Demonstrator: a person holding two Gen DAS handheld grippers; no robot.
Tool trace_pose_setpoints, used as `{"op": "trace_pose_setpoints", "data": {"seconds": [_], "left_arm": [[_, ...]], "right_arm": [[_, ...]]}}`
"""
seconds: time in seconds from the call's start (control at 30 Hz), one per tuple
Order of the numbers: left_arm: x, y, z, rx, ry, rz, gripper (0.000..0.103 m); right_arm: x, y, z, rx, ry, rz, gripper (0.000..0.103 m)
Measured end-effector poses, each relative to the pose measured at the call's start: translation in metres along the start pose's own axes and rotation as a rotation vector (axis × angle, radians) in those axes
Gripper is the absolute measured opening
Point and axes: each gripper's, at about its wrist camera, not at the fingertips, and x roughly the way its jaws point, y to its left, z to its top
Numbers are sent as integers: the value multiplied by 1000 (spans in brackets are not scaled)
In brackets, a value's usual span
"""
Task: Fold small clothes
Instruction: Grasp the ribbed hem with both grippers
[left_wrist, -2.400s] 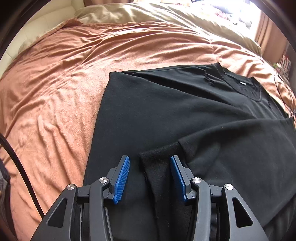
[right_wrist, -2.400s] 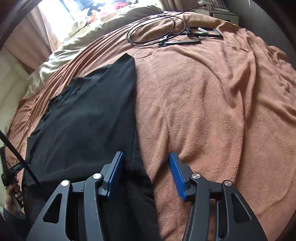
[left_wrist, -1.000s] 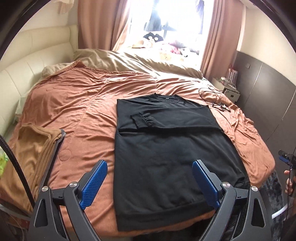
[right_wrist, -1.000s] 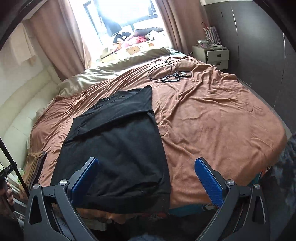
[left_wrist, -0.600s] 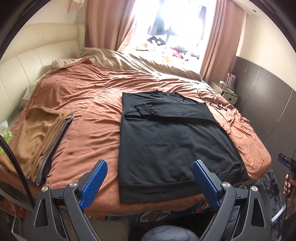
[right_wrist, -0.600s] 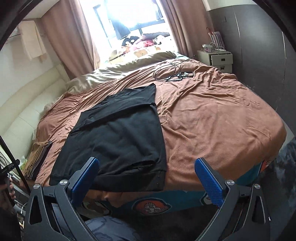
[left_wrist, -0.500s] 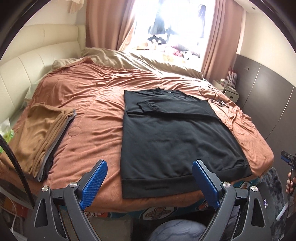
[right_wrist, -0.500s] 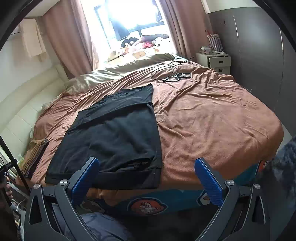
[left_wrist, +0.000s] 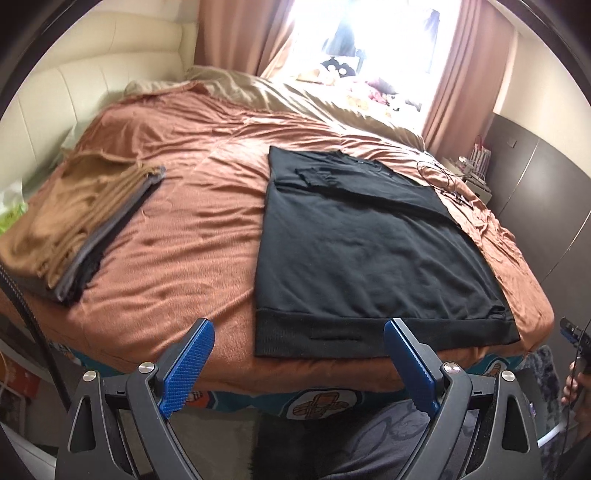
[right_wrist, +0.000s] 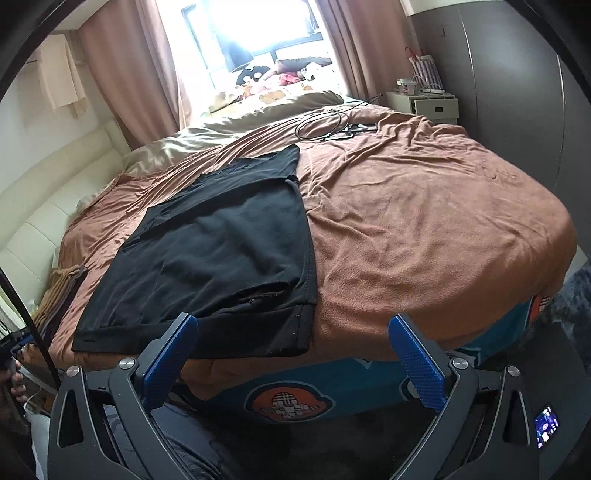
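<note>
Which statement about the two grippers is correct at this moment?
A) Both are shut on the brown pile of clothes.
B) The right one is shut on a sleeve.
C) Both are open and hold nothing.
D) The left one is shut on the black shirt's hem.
C: the left gripper and the right gripper both show blue pads spread wide, with the black shirt lying flat on the bed, untouched.

The near-left corner of the black sweater (right_wrist: 221, 236) is hidden behind a blue pad (right_wrist: 166, 360) of the right gripper, the folded brown stack (left_wrist: 74, 214) is motion-blurred, and the items on the windowsill (left_wrist: 354, 85) are washed out by glare.
</note>
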Motion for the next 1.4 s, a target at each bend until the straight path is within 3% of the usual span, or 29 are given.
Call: {"op": "trace_pose_setpoints", "data": {"seconds": [0.1, 0.13, 0.37, 0.57, 0.7, 0.83, 1.03, 1.4], "left_arm": [[15, 7, -4, 11, 5, 9, 91], [22, 9, -6, 10, 10, 10, 89], [71, 35, -10, -69, 85, -3, 59], [103, 51, -10, -119, 143, -17, 49], [116, 59, -11, -174, 172, -57, 36], [123, 54, -10, -180, 181, -111, 35], [141, 50, 0, -198, 198, -126, 34], [146, 53, -1, -264, 218, -159, 29]], "right_arm": [[18, -3, -3, 3, 23, 7, 98], [27, -5, -4, 9, 43, 11, 92], [79, -15, -3, 60, 142, 30, 61], [112, -19, 3, 80, 182, 27, 55], [124, -17, 7, 88, 181, 38, 50], [135, -14, 9, 96, 184, 51, 45], [149, -21, 11, 157, 184, 71, 35], [143, -36, 1, 236, 166, 149, 35]]}}
